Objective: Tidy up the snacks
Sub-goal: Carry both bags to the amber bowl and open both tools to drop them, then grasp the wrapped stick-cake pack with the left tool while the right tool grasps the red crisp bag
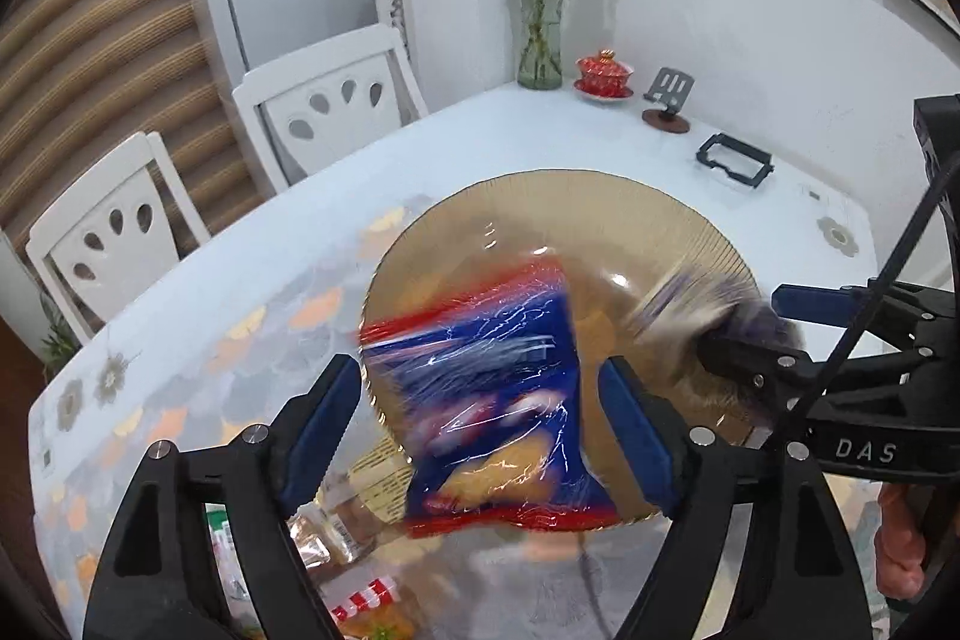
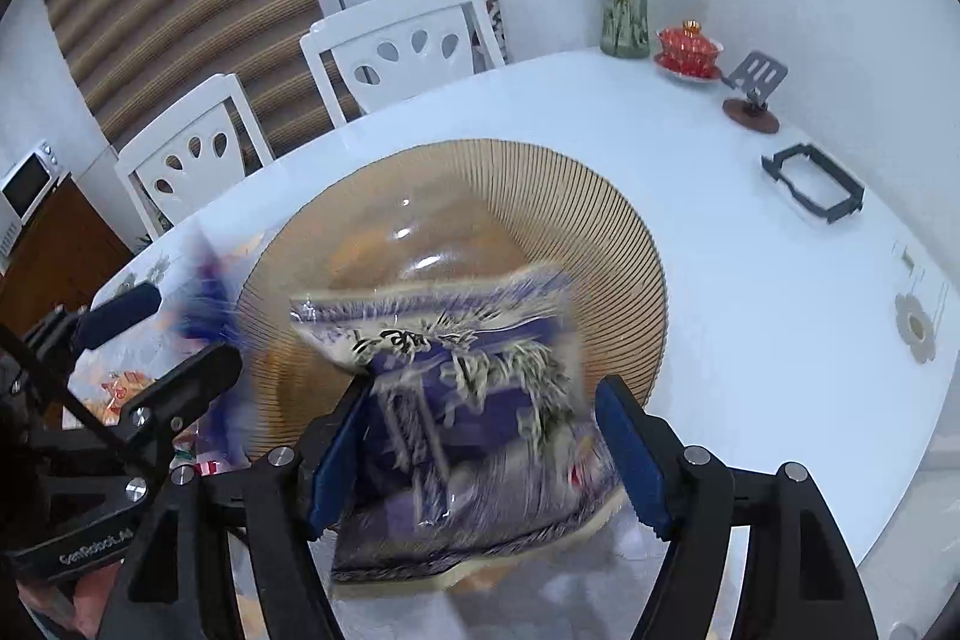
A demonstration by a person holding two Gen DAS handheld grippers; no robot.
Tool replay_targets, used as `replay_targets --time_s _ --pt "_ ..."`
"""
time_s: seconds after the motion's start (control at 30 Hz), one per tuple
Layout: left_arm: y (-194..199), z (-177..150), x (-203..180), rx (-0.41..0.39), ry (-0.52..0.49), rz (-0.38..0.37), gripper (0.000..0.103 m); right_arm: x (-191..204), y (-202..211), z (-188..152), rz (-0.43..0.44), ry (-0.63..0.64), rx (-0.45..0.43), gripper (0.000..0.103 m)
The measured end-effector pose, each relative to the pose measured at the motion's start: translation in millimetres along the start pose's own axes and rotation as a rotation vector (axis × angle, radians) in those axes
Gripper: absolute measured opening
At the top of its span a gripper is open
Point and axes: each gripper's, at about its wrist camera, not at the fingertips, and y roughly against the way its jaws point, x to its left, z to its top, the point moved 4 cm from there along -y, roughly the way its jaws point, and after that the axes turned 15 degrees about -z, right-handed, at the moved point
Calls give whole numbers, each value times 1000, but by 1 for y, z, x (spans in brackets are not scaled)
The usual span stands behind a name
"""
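While both grippers hang over the amber plate [image 1: 678, 220], I see my left gripper [image 1: 480, 403] with its blue pads spread apart and a blue-and-red snack bag [image 1: 498, 388] between them; the bag is motion-blurred, with a gap showing on either side of it, so the pads do not press on it. Beyond and just to the right of those jaws, the right gripper [image 2: 480, 436] stands with a purple-and-cream snack bag [image 2: 462, 400] between its fingers; its left pad [image 2: 336, 460] meets the bag's edge, but the blur keeps me from telling whether the jaws truly grip it. Both bags lie over the near half of the plate, which rests on the white table [image 2: 750, 280]. More wrapped snacks [image 1: 336, 532] sit below and left of my left jaws.
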Motion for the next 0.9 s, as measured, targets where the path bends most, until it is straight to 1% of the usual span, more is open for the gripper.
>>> replay_targets --time_s 0.1,0.3,0.4,0.53,0.67,0.9 --pt "4 1 1 -15 10 -29 80 -4 10 -1 -23 4 -25 75" --pt "21 -4 5 -34 47 -56 81 -7 26 -8 -10 9 -45 75" --pt "34 -15 8 -33 53 -23 81 -3 32 -15 15 16 -41 75" --pt "60 -42 19 -28 86 26 81 10 42 -28 57 38 -42 75" --pt "91 -74 35 -37 166 60 81 32 55 -43 96 99 -52 75" --pt "151 -135 60 -77 304 143 81 73 84 -66 160 206 -80 75"
